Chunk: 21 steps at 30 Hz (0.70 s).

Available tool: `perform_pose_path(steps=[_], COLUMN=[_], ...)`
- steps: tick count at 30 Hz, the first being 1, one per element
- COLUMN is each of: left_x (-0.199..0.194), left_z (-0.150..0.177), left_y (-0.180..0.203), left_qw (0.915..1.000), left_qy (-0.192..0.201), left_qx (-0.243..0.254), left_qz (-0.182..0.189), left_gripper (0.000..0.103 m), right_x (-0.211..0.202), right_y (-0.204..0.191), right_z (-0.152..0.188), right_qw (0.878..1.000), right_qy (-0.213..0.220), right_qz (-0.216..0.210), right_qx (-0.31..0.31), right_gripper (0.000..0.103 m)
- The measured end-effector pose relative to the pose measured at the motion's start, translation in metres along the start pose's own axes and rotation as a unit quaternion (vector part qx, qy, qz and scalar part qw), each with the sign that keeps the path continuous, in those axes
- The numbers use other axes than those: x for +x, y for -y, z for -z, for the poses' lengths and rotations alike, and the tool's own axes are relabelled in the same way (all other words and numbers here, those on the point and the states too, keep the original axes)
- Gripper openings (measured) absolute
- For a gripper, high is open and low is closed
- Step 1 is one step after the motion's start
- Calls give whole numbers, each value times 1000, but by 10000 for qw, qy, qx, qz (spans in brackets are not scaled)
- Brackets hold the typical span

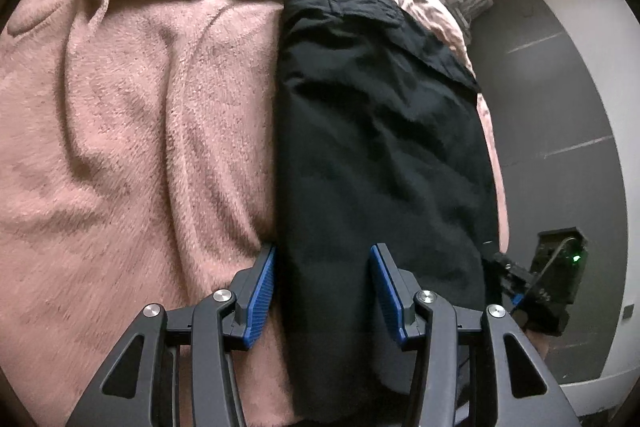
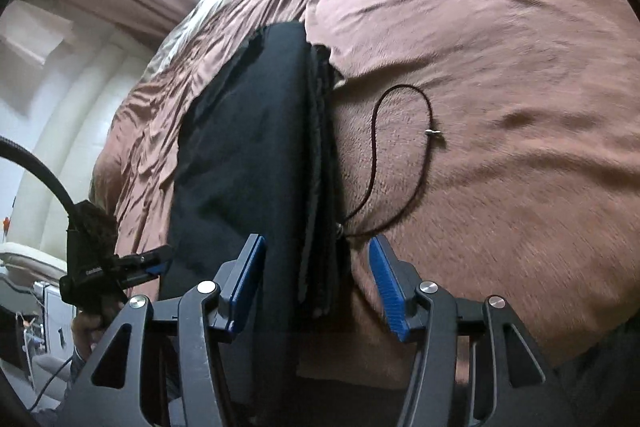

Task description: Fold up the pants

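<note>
A pink fleece blanket (image 1: 132,131) covers the bed and fills most of both views, rumpled into soft ridges. On it lie the dark pants (image 1: 372,155), folded into a long narrow strip that runs away from the cameras near the bed's edge; in the right wrist view their stacked layers show along one side. A thin black drawstring (image 2: 400,147) loops out from the pants onto the blanket, with a small metal tip. The left gripper (image 1: 323,291) has its jaws spread, one blue pad at the strip's edge, the other over the cloth, not pinching. The right gripper (image 2: 316,287) also stands spread, straddling the near end of the pants without clamping it.
</note>
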<state>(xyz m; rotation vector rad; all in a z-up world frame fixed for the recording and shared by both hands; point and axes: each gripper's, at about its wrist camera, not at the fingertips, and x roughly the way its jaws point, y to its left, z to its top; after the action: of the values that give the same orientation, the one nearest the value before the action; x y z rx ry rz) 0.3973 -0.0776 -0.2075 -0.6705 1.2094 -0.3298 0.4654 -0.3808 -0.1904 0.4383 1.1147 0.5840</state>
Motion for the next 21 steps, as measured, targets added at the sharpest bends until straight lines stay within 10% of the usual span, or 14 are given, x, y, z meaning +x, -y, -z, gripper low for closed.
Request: perform_pose_path(steps=[4, 10, 21], left_x=[1, -11, -61], left_z=[2, 15, 26], left_y=[-11, -15, -15], left_qw=[9986, 9976, 9985], left_qy=[46, 49, 295], left_qx=[-405, -493, -339], left_qz=[351, 492, 306], left_gripper=[49, 12, 7], right_x=[12, 22, 14], right_y=[1, 2, -13], right_z=[-8, -15, 1], right_qw=[9998, 9993, 9981], right_qy=[-112, -284, -396], right_qz=[-159, -245, -462], right_qx=[-13, 31, 111], right_gripper=[52, 42, 25])
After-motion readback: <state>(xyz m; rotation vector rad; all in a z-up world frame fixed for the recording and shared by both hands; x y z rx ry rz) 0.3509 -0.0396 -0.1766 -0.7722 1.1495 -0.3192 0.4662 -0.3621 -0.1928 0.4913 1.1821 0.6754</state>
